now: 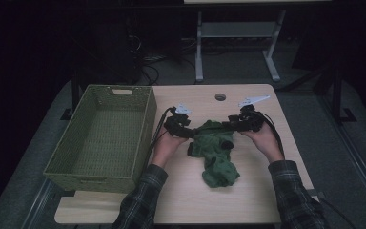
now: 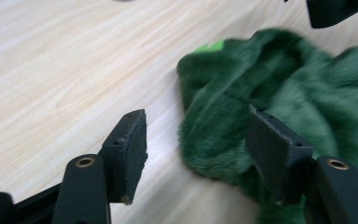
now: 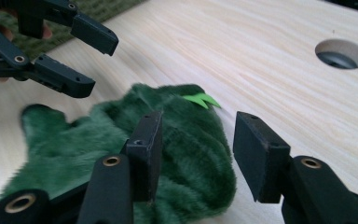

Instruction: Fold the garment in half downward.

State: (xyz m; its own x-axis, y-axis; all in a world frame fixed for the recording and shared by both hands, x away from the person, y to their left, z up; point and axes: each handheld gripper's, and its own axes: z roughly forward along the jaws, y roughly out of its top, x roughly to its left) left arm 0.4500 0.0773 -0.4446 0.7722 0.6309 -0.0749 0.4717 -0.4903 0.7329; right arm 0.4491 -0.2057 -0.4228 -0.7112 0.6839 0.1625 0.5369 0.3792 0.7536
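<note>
A person sits at a light wooden table (image 1: 181, 200) and holds one gripper in each hand. Between the two grippers lies a dark green plush toy (image 1: 215, 155), fluffy, with a small bright green tag or spike (image 3: 201, 99) on it. It rests flat on the tabletop, a little behind the middle and nearer the right edge than the left. I cannot tell what animal it is; one part looks like a paw or a glove with fingers.

The left gripper (image 1: 190, 131) is at the left side of the toy. In the left gripper view its jaws stand apart, one over bare wood and the other against the fur, so it grasps nothing yet. The right gripper (image 1: 228, 125) is at the rear right part of the toy. In the right gripper view its jaws are also spread, one low over the fur and one beside the edge of the toy, and no fabric is pinched between them.

A woven green basket (image 1: 102, 138) stands along the left edge of the table, and I see nothing inside it. A round cable hole (image 1: 220, 97) is near the rear edge.

In my judgement the work is at its beginning: both grippers are placed for a grasp, but the toy is not lifted. What remains is closing on the plush, raising it and probably carrying it to the basket.
</note>
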